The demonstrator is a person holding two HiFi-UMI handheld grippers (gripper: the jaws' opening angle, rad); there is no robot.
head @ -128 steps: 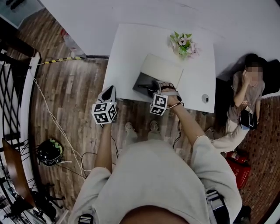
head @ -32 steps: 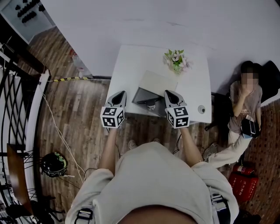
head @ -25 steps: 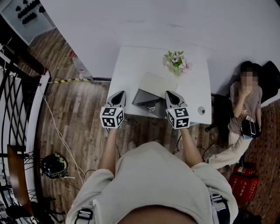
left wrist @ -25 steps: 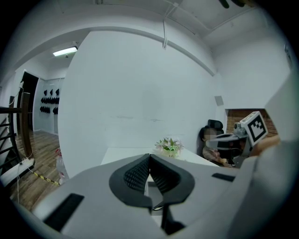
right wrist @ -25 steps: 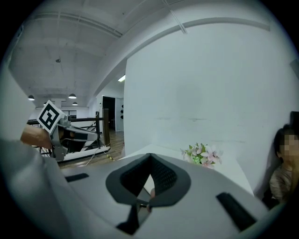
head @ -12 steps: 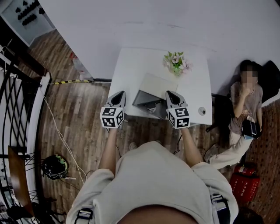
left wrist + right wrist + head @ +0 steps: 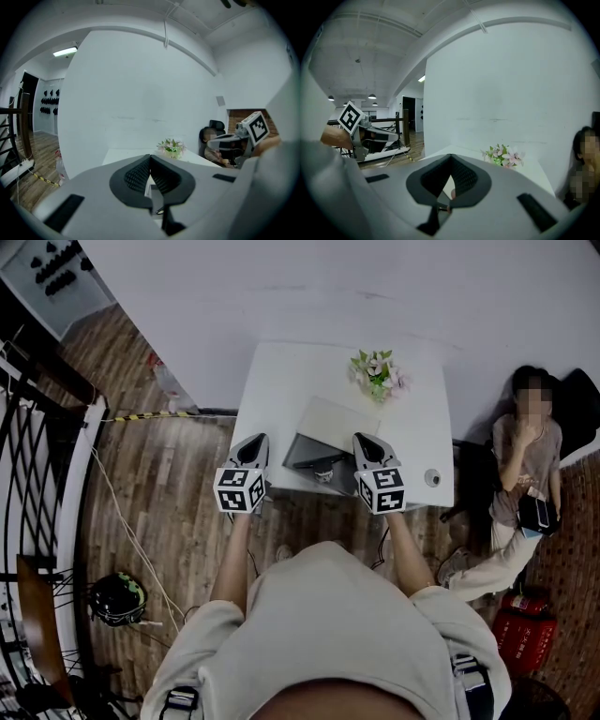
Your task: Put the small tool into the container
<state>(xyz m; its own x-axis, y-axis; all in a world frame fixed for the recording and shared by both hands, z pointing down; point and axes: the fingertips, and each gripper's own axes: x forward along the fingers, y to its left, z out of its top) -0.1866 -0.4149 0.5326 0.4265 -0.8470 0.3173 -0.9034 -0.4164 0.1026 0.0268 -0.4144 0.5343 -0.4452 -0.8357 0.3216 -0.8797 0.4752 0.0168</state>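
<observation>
On the white table (image 7: pixel 281 381) lies a flat grey container (image 7: pixel 307 448) with its pale lid (image 7: pixel 339 418) folded open behind it. A small dark tool (image 7: pixel 319 463) rests in the container near its front edge. My left gripper (image 7: pixel 251 440) hangs at the table's front left corner, shut and empty, and its tips (image 7: pixel 150 156) meet. My right gripper (image 7: pixel 362 439) is just right of the container at the front edge, also shut and empty, with its tips (image 7: pixel 451 156) together. Neither gripper touches the tool.
A pot of flowers (image 7: pixel 378 371) stands at the back of the table. A small round object (image 7: pixel 432 476) sits at the front right corner. A person (image 7: pixel 527 451) sits on the floor to the right. A black railing (image 7: pixel 37 474) and a cable (image 7: pixel 122 512) are on the left.
Five seconds ago my right gripper was over the container at the tool; it now sits back at the table's front edge. Over the last second nothing has visibly moved.
</observation>
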